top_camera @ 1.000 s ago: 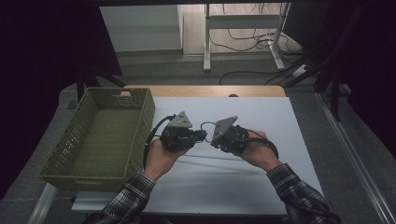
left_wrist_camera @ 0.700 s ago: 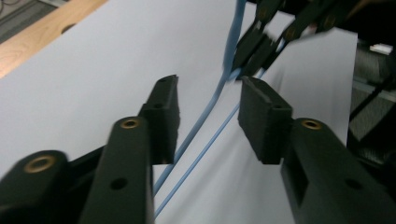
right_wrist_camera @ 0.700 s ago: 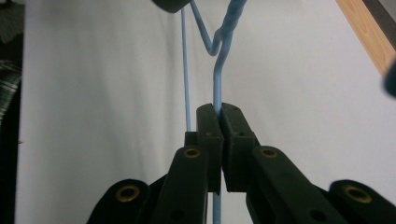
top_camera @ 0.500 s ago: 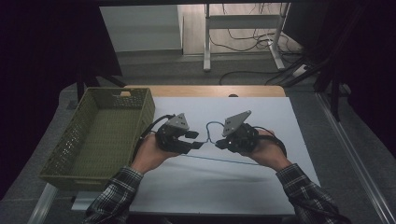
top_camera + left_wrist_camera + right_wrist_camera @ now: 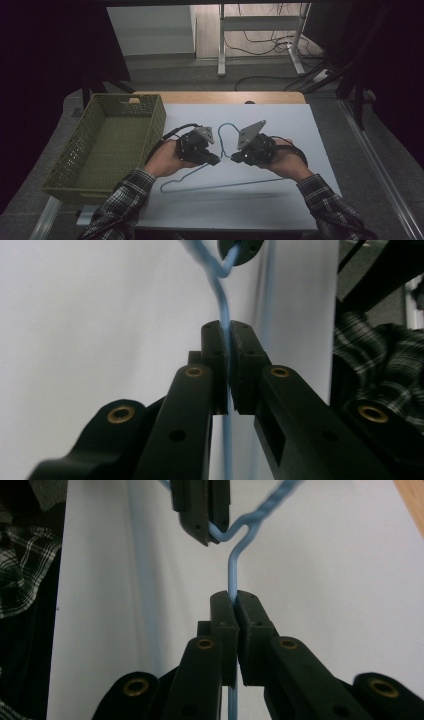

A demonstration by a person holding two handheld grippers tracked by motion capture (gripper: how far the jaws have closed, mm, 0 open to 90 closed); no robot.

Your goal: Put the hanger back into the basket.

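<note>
A light blue wire hanger (image 5: 225, 186) hangs over the white table top, its hook (image 5: 227, 125) rising between my two grippers. My left gripper (image 5: 215, 161) grips the wire just left of the neck. Its jaws have just been closing and now pinch the blue wire (image 5: 223, 300) at the pads of the left gripper (image 5: 230, 330). My right gripper (image 5: 235, 160) holds the wire from the other side. In its own view the right gripper (image 5: 233, 597) is shut on the wire (image 5: 233, 570), with the left gripper (image 5: 202, 530) clamped at the bend beyond.
An olive green mesh basket (image 5: 127, 98) stands at the left edge of the table. The white sheet (image 5: 300, 130) covers the table top, with a wooden strip along the far edge. Cables and a metal frame lie on the floor beyond.
The hands spread a little apart half a second ago and have drawn closer again. The hanger's bottom bar now sits lower in the high view, nearer the person.
</note>
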